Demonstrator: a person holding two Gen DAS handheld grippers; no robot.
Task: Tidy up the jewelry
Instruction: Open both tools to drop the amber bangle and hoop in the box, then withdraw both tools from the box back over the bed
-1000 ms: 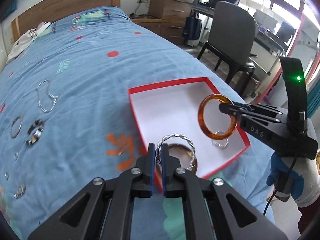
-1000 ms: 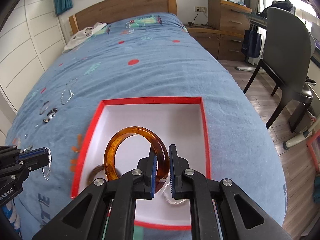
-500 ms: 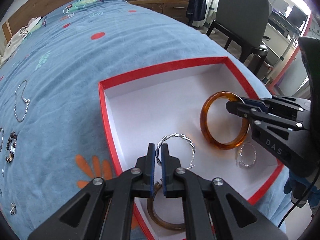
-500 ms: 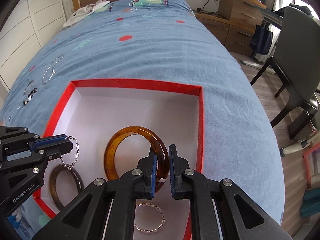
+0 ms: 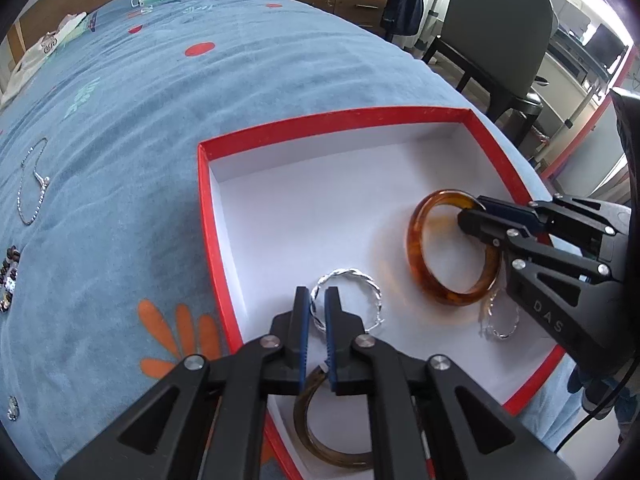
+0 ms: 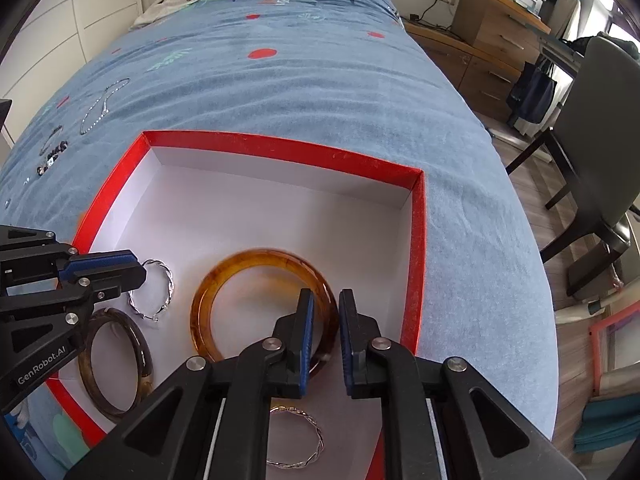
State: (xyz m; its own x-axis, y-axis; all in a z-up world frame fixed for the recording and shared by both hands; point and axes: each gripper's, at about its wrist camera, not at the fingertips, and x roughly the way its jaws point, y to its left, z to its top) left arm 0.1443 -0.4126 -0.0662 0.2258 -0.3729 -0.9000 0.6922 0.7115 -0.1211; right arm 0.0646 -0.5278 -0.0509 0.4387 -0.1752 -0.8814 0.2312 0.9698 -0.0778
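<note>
A red box [image 5: 208, 200] with a white inside lies on the blue bed. My left gripper [image 5: 318, 300] is shut on a twisted silver bangle [image 5: 360, 280], low over the box floor; it also shows in the right wrist view [image 6: 160, 280]. My right gripper [image 6: 325, 308] has its jaws slightly apart around an amber bangle [image 6: 224, 280], which lies on the box floor [image 5: 416, 248]. A darker brown bangle [image 6: 96, 380] and a second silver twisted bangle [image 6: 296, 440] lie in the box.
Loose jewelry lies on the bedspread to the left: a silver chain [image 5: 32, 184], a beaded bracelet [image 5: 8, 276] and small pieces [image 5: 12, 414]. A grey chair [image 6: 592, 152] and wooden drawers [image 6: 492, 28] stand right of the bed.
Both grippers have come down into the box. The amber bangle has gone from upright in the air to lying on the box floor, and the right jaws have parted a little.
</note>
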